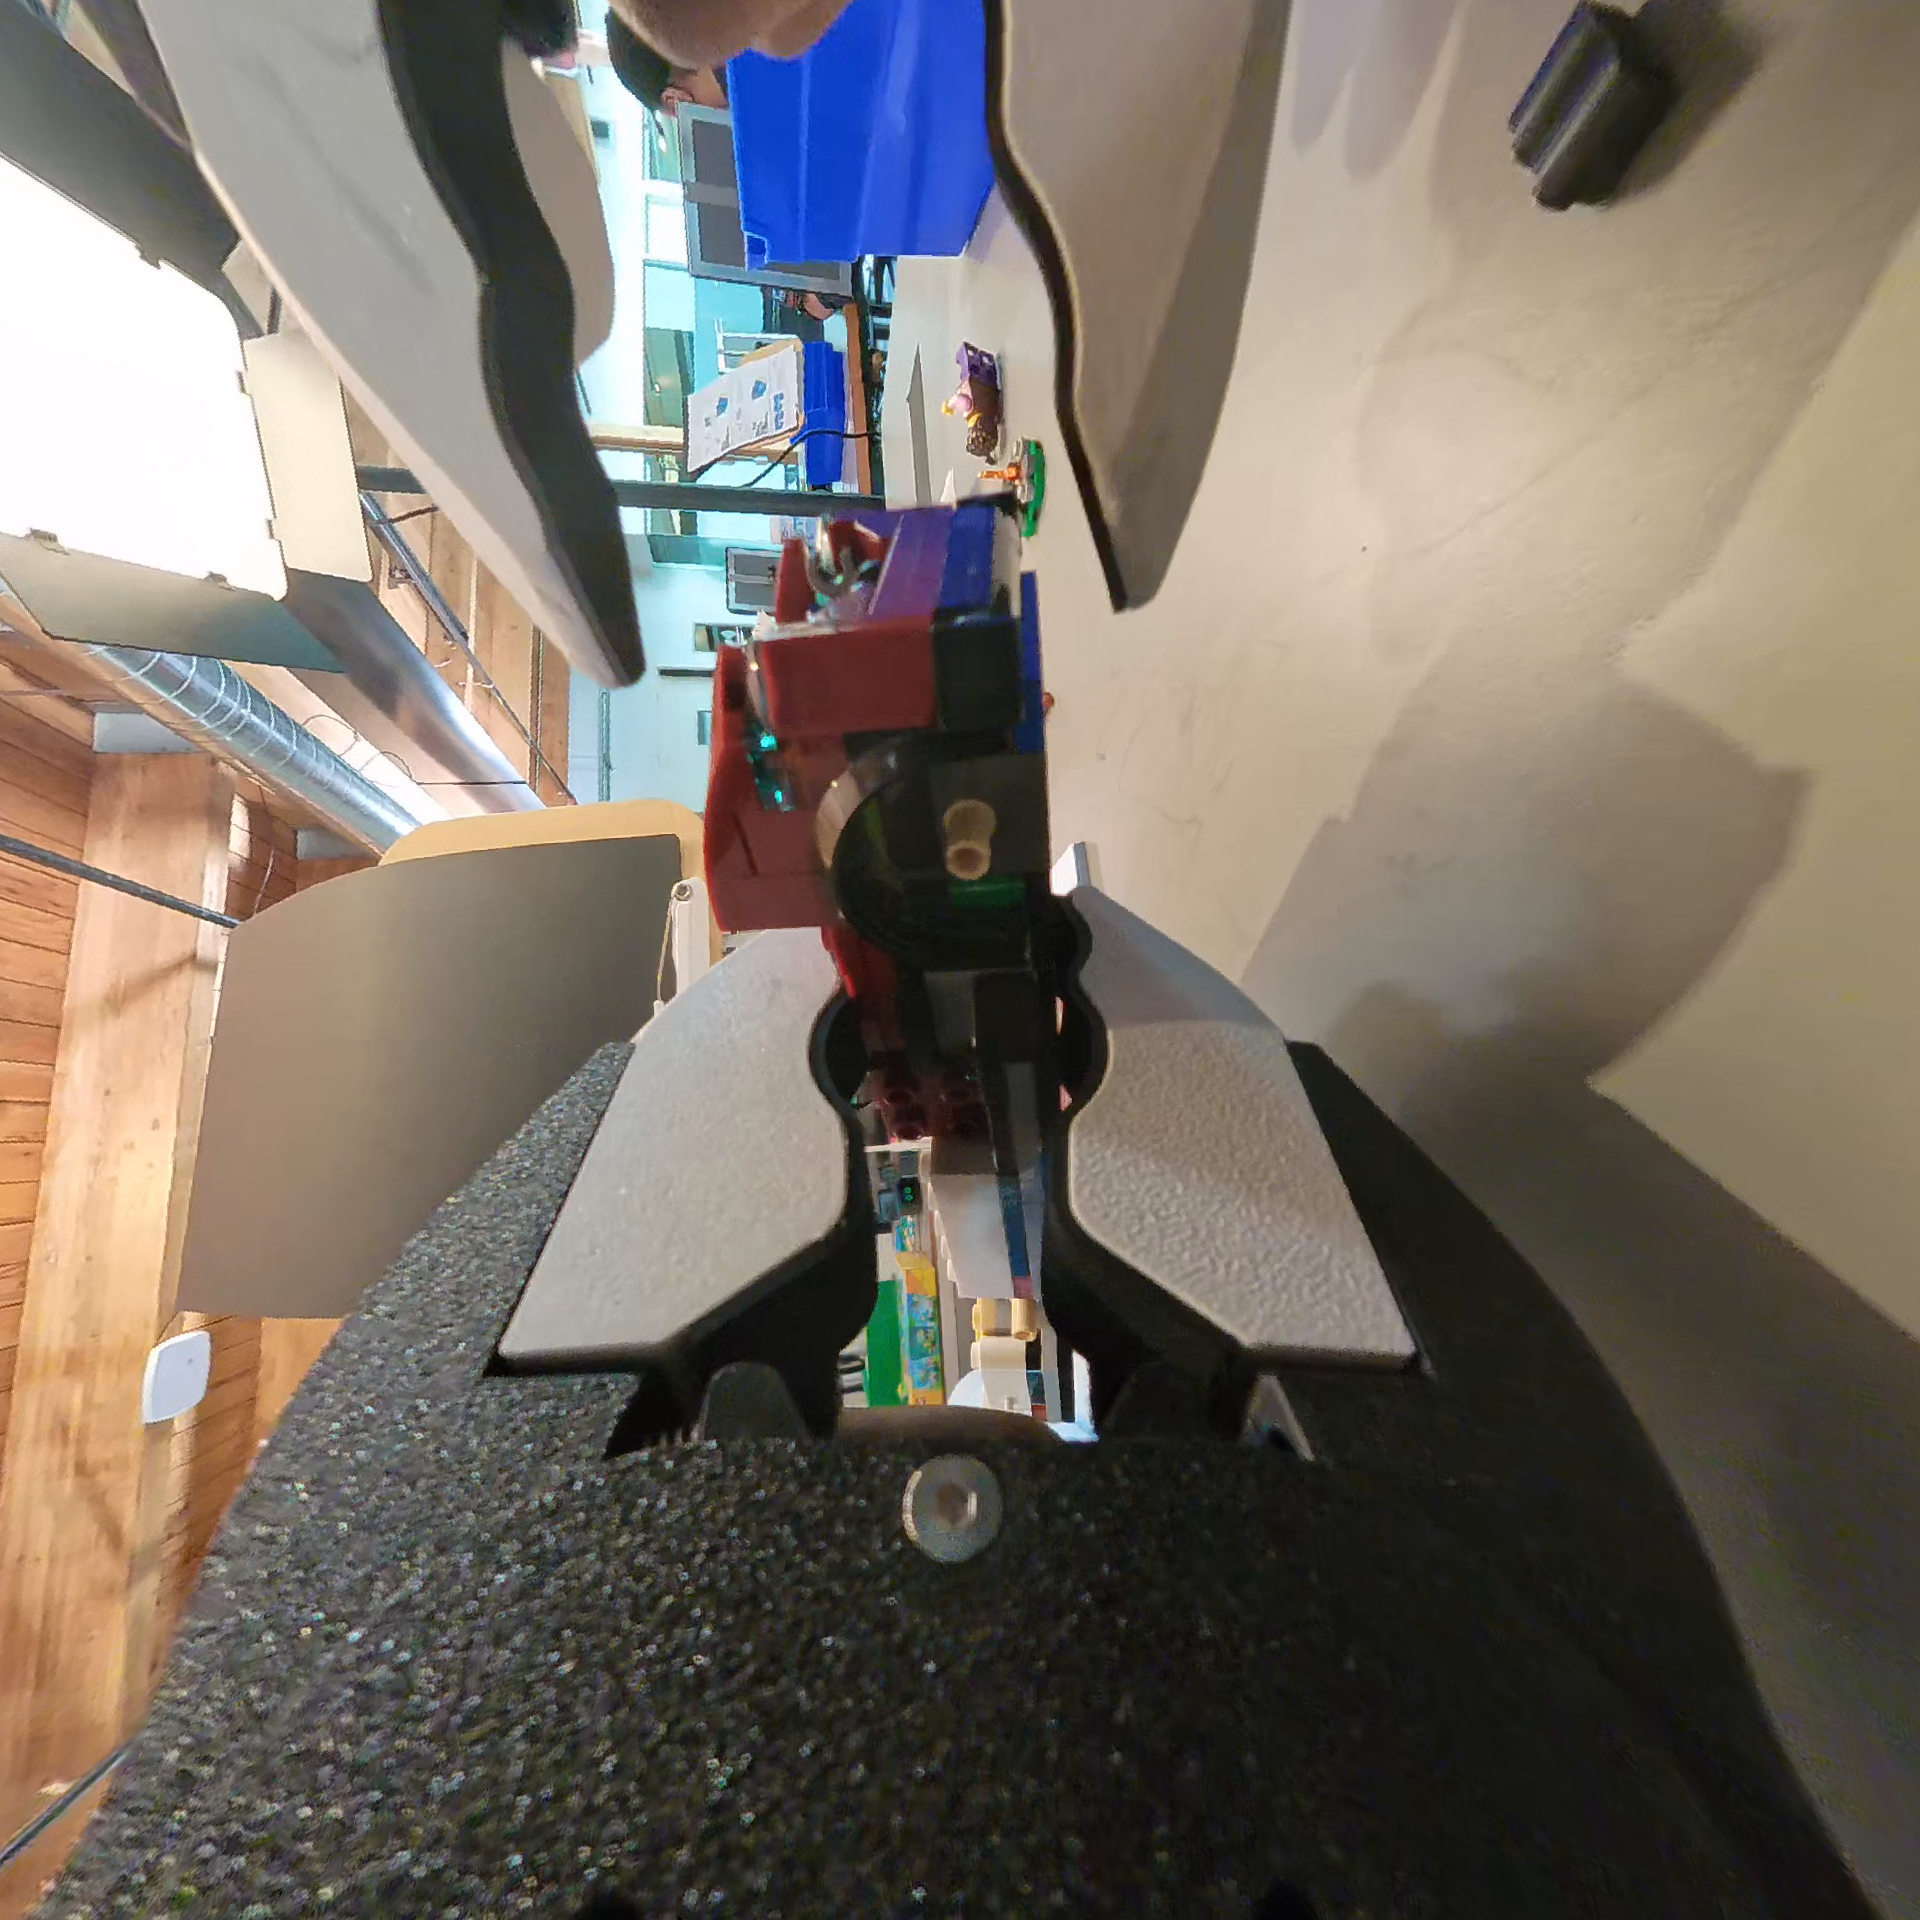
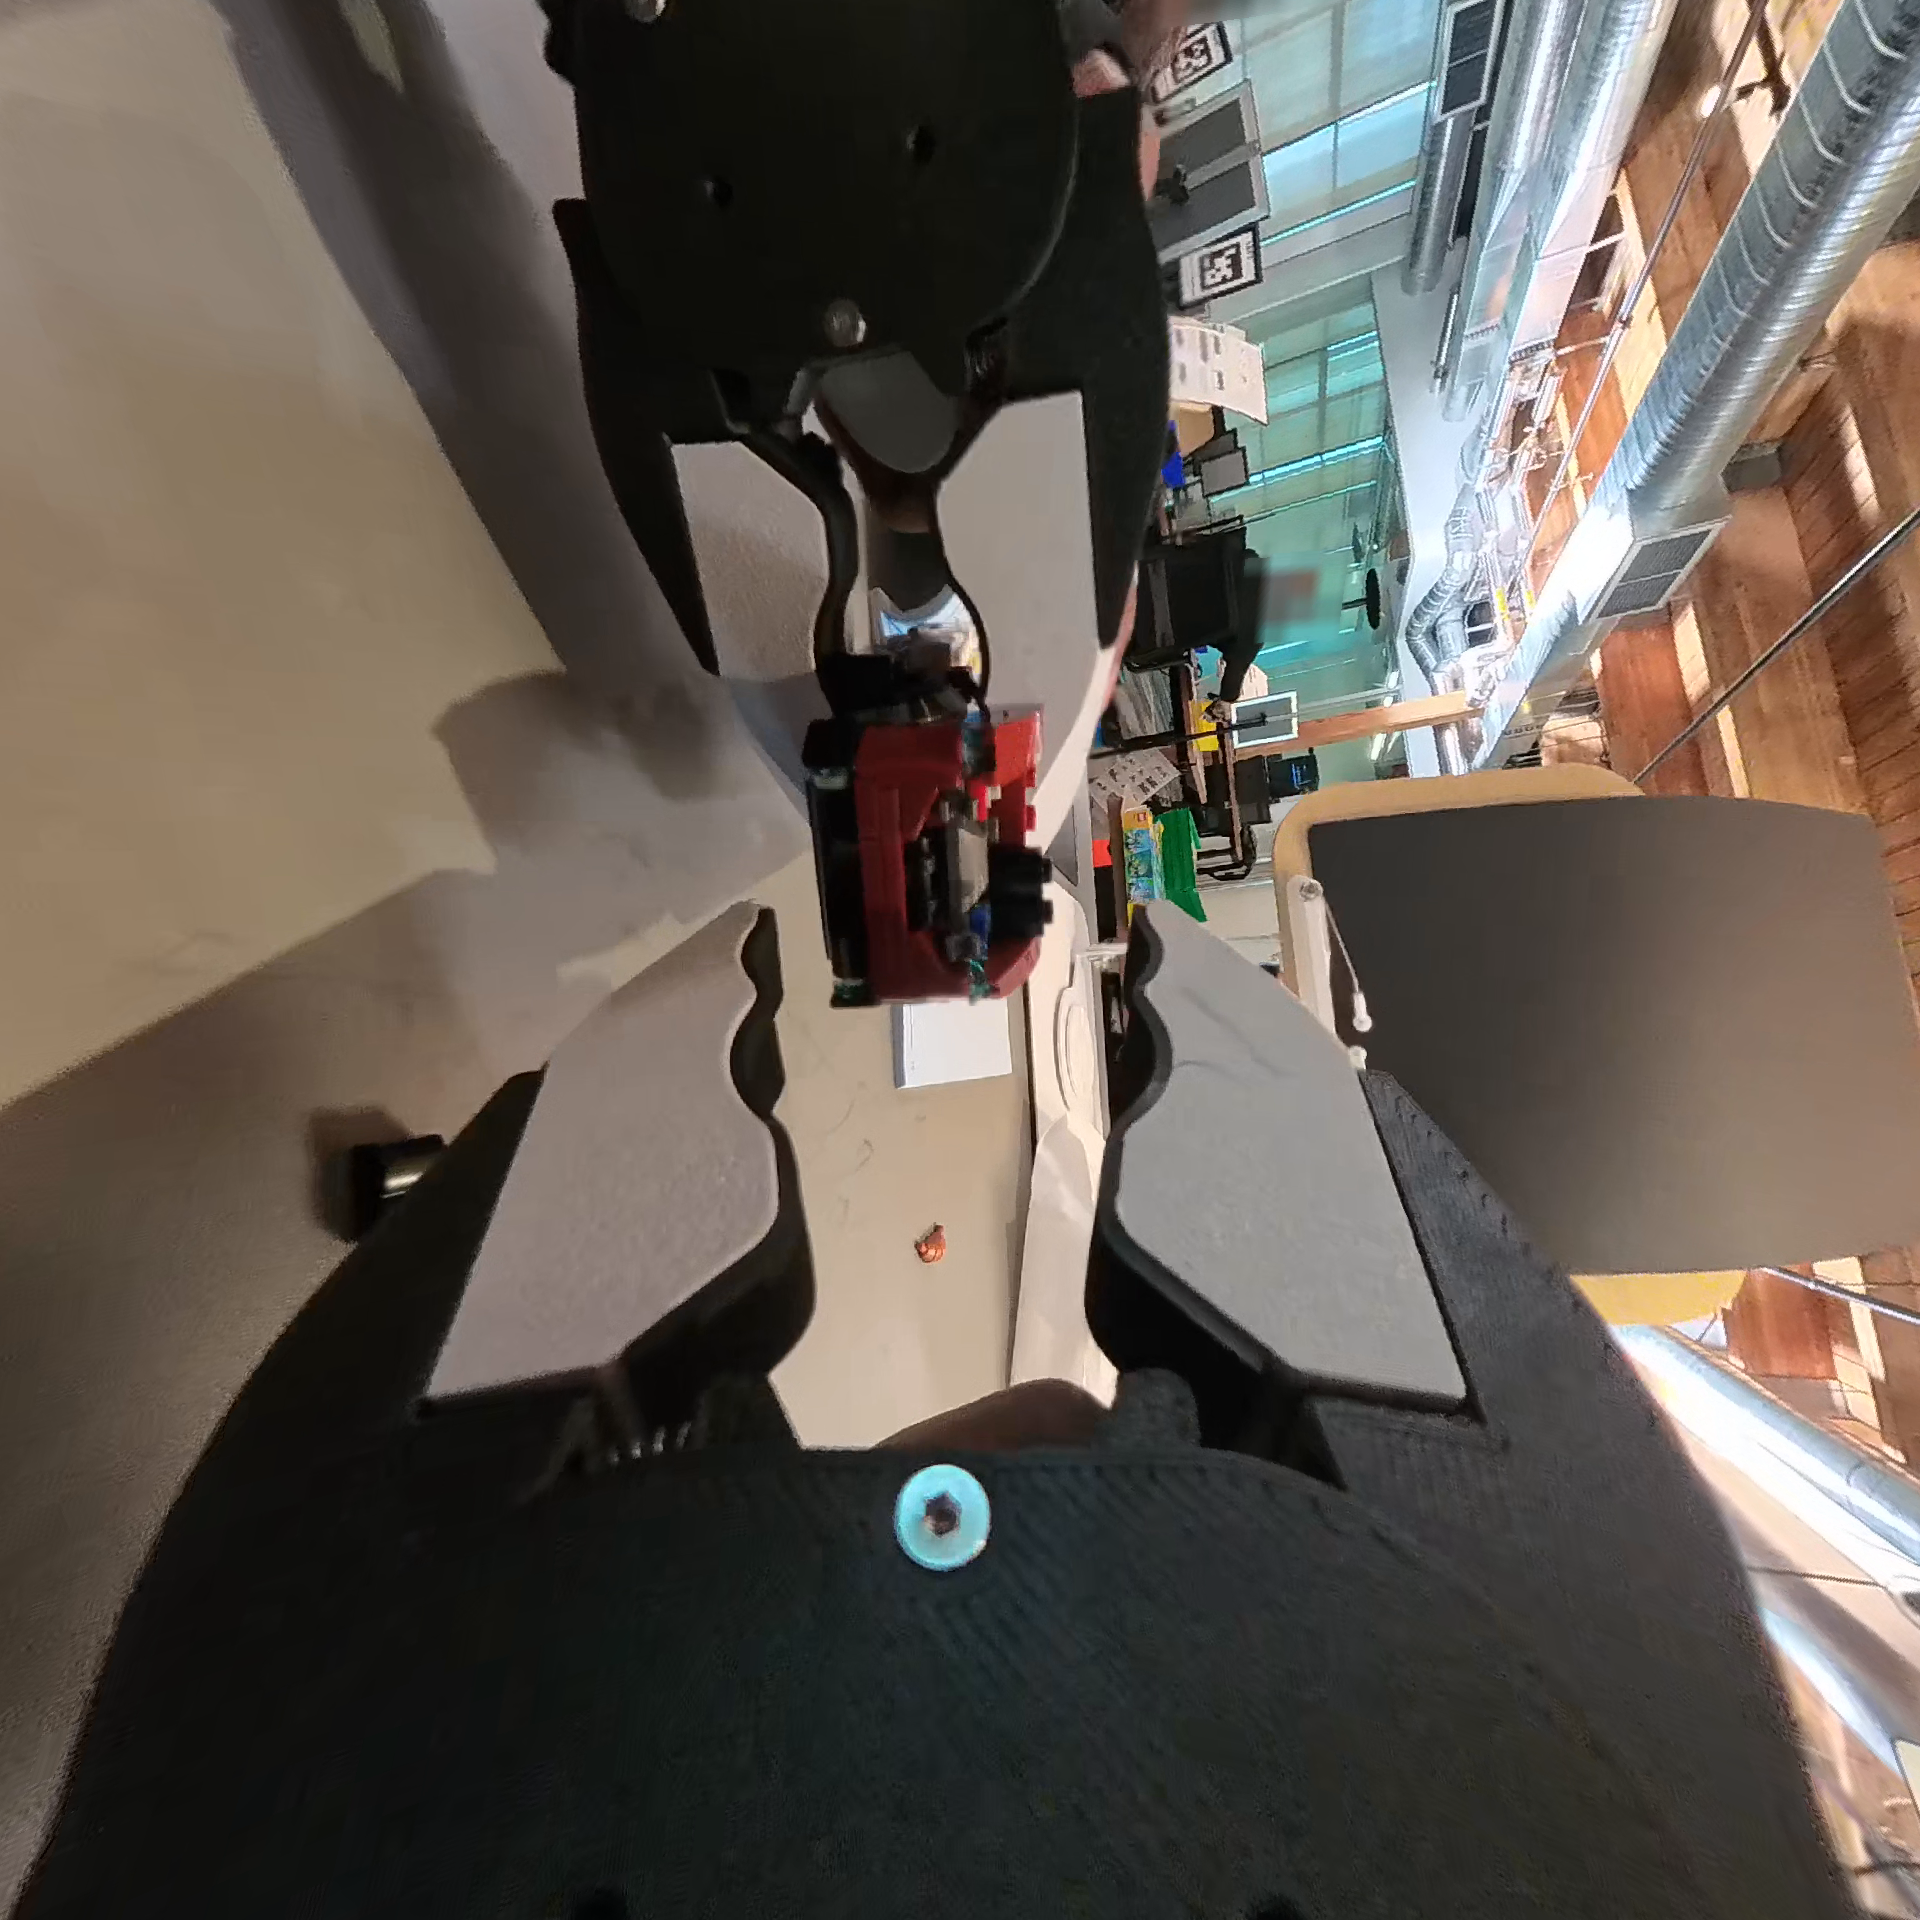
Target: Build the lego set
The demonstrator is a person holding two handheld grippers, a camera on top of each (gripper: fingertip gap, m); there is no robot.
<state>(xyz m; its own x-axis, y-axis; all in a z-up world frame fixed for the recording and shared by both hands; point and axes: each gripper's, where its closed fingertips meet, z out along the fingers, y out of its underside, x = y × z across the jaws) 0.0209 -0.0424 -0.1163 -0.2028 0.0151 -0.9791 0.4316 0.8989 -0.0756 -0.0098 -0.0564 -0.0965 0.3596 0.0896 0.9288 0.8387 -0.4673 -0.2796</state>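
My left gripper (image 1: 961,997) is clamped on a toy-brick model (image 1: 883,748), dark red and black with blue and purple parts: its black end sits between my two grey fingers just below the centre of the left wrist view, both pads pressed against its sides, and the rest of the build stands up past the fingertips toward the middle of the frame. My right gripper (image 2: 940,935) has its jaws wide apart and holds nothing; its fingers (image 2: 665,1122) frame a bare stretch of the pale table (image 2: 260,623) in the lower centre of the right wrist view. In that view the same model (image 2: 914,873) hangs just above my open fingertips, at the centre of the frame, not touching either of them. A small orange-brown piece (image 2: 932,1243) lies on the table between the right fingers, lower down. A blue bin (image 1: 862,145) stands at the top of the left wrist view.
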